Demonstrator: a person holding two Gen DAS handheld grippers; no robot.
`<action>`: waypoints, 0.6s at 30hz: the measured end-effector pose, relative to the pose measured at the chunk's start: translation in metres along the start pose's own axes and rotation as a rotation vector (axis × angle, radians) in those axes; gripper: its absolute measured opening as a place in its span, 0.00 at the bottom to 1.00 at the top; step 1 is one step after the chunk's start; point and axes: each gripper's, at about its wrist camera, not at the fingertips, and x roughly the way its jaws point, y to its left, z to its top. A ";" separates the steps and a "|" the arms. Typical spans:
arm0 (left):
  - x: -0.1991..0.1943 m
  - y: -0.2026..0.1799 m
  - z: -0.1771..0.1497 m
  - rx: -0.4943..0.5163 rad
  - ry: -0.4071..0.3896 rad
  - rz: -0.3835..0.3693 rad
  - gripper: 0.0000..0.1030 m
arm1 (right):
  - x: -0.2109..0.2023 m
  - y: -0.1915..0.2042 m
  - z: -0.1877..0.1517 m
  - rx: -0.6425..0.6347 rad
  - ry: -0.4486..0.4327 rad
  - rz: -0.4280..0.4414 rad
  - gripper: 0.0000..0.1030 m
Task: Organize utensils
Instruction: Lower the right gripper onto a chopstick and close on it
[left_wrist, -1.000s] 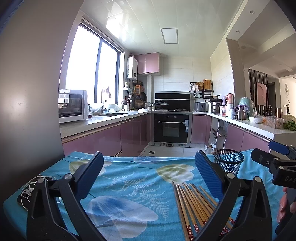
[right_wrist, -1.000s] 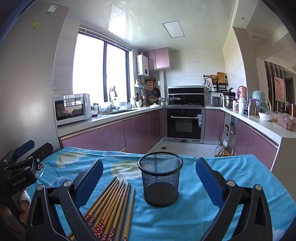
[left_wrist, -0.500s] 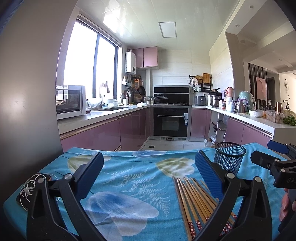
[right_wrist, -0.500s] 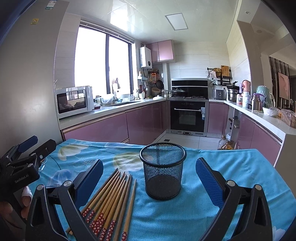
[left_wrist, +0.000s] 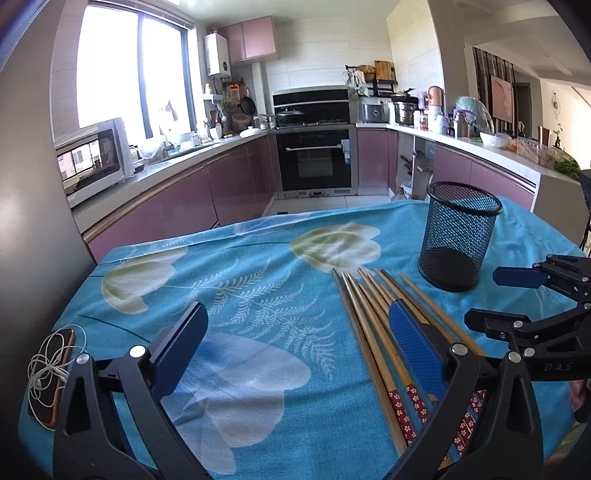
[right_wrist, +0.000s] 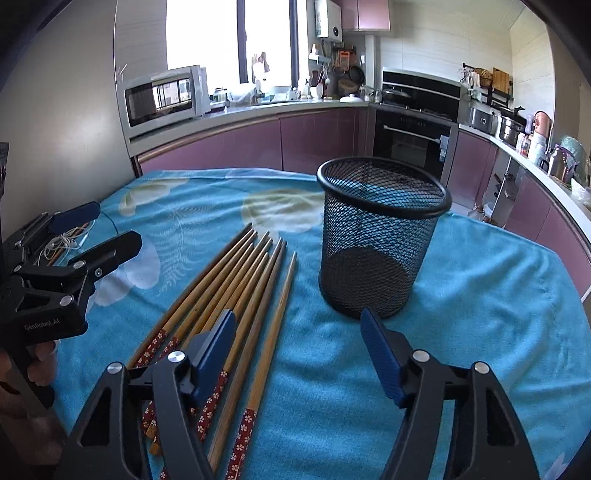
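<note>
Nearest to me, my left hand-held gripper (left_wrist: 295, 347) hangs low over the desk (left_wrist: 258, 295) with its blue pads spread wide and nothing between them; its right pad sits above the bundle of chopsticks (left_wrist: 373, 325). My right hand-held gripper (right_wrist: 297, 350) is likewise spread apart and empty, its left pad over the handle ends of the same chopsticks (right_wrist: 236, 295) (the ends with the red flowered wrapping point back toward me).

The chopsticks lie flat on the blue flowered cloth (left_wrist: 236, 288), side by side, their thin tips fanned toward the far side of the desk. Just beyond and to the right of those tips stands the black mesh cup (right_wrist: 380, 236), upright and apart from the chopsticks; through the mesh I see nothing in it.

At the left edge of the desk, a phone (left_wrist: 62, 373) lies under a tangle of white earphone cable (left_wrist: 48, 362).

Past the desk runs the kitchen: a microwave (right_wrist: 162, 96) on the left counter and a black oven (left_wrist: 314, 158) at the back.
</note>
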 end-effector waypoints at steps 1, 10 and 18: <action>0.004 -0.001 0.000 0.009 0.021 -0.005 0.90 | 0.004 0.001 0.000 -0.005 0.016 0.006 0.60; 0.042 -0.005 -0.008 0.012 0.190 -0.080 0.76 | 0.024 -0.006 0.000 0.032 0.120 0.044 0.40; 0.056 -0.011 -0.010 0.031 0.249 -0.132 0.71 | 0.032 -0.006 0.004 0.013 0.150 0.020 0.33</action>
